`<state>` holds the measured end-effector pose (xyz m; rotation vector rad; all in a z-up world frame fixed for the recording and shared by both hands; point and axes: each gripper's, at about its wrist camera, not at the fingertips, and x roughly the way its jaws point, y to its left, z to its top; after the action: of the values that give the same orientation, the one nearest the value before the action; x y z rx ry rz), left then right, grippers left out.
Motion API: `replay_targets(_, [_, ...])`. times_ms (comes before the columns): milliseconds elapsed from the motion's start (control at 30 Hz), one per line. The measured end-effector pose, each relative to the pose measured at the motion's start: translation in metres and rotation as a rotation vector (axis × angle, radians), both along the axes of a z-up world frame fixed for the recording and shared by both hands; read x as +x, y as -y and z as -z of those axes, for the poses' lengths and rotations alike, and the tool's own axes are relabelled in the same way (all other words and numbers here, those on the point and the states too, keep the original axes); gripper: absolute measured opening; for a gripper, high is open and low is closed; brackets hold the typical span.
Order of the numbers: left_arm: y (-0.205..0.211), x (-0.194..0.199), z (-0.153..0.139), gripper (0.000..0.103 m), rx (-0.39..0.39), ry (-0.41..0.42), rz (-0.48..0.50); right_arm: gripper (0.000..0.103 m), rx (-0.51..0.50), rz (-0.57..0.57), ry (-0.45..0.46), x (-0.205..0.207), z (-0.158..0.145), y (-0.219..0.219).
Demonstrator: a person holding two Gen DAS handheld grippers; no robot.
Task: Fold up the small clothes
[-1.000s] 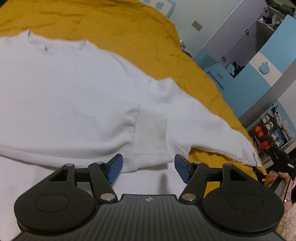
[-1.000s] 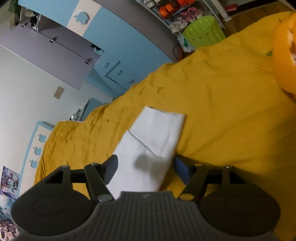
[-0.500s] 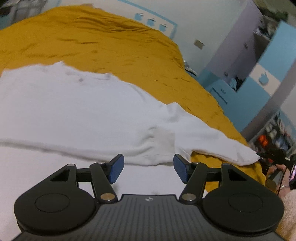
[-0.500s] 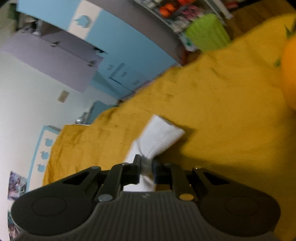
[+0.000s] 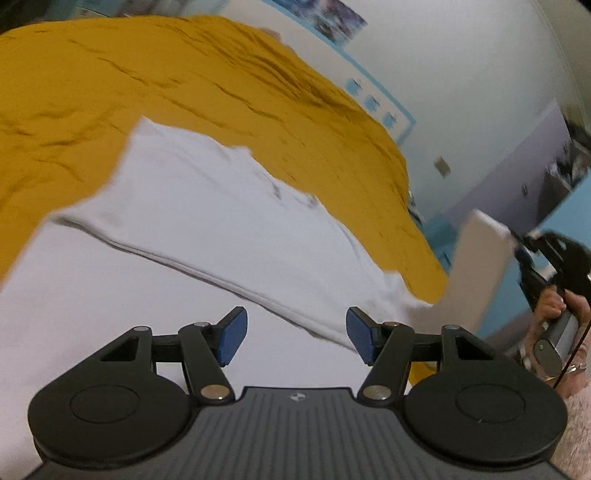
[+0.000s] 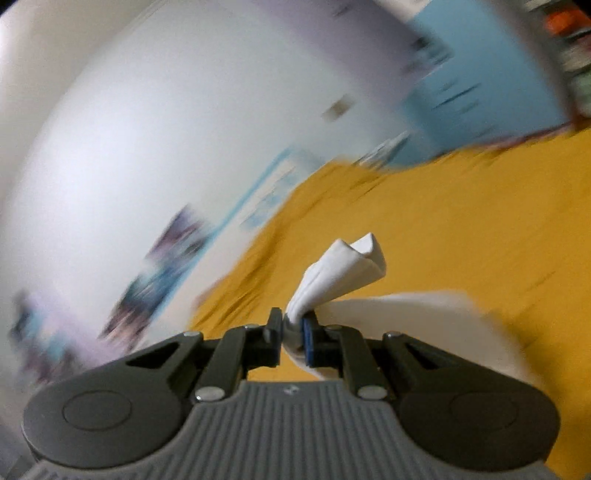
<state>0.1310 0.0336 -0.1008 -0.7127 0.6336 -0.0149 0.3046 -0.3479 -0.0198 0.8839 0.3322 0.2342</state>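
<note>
A white long-sleeved top [image 5: 207,221] lies spread on the mustard bedspread [image 5: 184,81]. My left gripper [image 5: 291,341] hovers open over the garment's body, nothing between its blue pads. My right gripper [image 6: 293,332] is shut on the end of the white sleeve [image 6: 343,269], whose cuff sticks up beyond the fingers. In the left wrist view that sleeve [image 5: 476,266] stands lifted off the bed at the right, held up by the right gripper [image 5: 517,243] in a person's hand [image 5: 554,306].
Blue and grey cupboards [image 5: 554,173] line the wall past the bed's far edge. Posters [image 5: 336,22] hang on the white wall. The right wrist view is blurred by motion.
The right gripper closed on the sleeve end and lifted it off the bed, swinging upward. The left gripper stayed open and shifted left along the garment's body.
</note>
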Motion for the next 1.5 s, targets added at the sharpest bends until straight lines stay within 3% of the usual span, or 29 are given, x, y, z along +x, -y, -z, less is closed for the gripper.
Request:
replay_targets(167, [-0.048,-0.02,0.003,0.071,-0.045,-0.011,-0.11,0.009,-0.049,-0.256,-0.035,-0.001,0.031,-0.146])
replay_targets(233, [-0.059,-0.025,0.004,0.071,-0.055,-0.014,-0.138,0.025,-0.089,-0.375,-0.059,-0.001,0.057,-0.2])
replay_targets(267, [-0.063,-0.026,0.004,0.071,-0.062,-0.01,-0.156,0.057,-0.14,-0.434,-0.083,0.0,0.071,-0.225])
replay_targets(300, [-0.067,-0.027,0.004,0.071,-0.076,0.001,-0.171,0.069,-0.199,-0.46,-0.124,-0.002,0.083,-0.242])
replay_targets(333, [-0.07,-0.027,0.004,0.071,-0.09,0.013,-0.179,0.065,-0.265,-0.494,-0.198,-0.002,0.095,-0.257])
replay_targets(367, [-0.073,-0.025,0.004,0.071,-0.102,0.022,-0.184,0.051,-0.276,-0.539,-0.247,-0.003,0.105,-0.26])
replay_targets(400, [-0.075,-0.021,0.004,0.071,-0.109,0.029,-0.185,0.045,-0.25,-0.555,-0.266,-0.006,0.11,-0.257])
replay_targets(433, [-0.077,-0.017,0.006,0.072,-0.113,0.032,-0.184,0.046,-0.204,-0.544,-0.272,-0.01,0.114,-0.243])
replay_targets(500, [-0.08,0.0,0.012,0.072,-0.12,0.026,-0.182,0.057,-0.185,-0.497,-0.273,-0.017,0.11,-0.214])
replay_targets(633, [-0.089,0.026,0.027,0.072,-0.168,0.007,-0.214,0.058,-0.253,-0.388,-0.254,-0.033,0.098,-0.136])
replay_targets(767, [-0.078,0.069,0.03,0.073,-0.136,0.007,-0.159,0.064,-0.404,-0.26,-0.213,-0.024,0.09,-0.072])
replay_targets(867, [-0.07,0.099,0.038,0.073,-0.111,-0.022,-0.118,0.064,-0.453,-0.235,-0.177,-0.014,0.096,-0.048])
replay_targets(967, [-0.066,0.116,0.053,0.073,-0.133,-0.086,-0.101,0.063,-0.492,-0.239,-0.225,-0.004,0.111,-0.037])
replay_targets(1033, [-0.067,0.115,0.059,0.073,-0.122,-0.127,-0.125,0.062,-0.484,-0.213,-0.247,-0.004,0.116,-0.025])
replay_targets(1133, [-0.077,0.095,0.062,0.073,-0.163,-0.08,-0.164,0.063,-0.374,-0.213,-0.266,-0.01,0.123,-0.008])
replay_targets(1200, [-0.086,0.077,0.066,0.073,-0.215,-0.067,-0.228,0.063,-0.282,-0.208,-0.286,-0.019,0.132,0.002])
replay_targets(1300, [-0.09,0.061,0.076,0.073,-0.305,-0.07,-0.285,0.064,-0.263,-0.187,-0.293,-0.025,0.134,0.008])
replay_targets(1400, [-0.082,0.062,0.079,0.073,-0.255,-0.104,-0.279,0.064,-0.248,-0.179,-0.299,-0.032,0.134,0.01])
replay_targets(1500, [-0.079,0.067,0.085,0.073,-0.286,-0.102,-0.295,0.064,-0.217,-0.189,-0.31,-0.032,0.136,0.008])
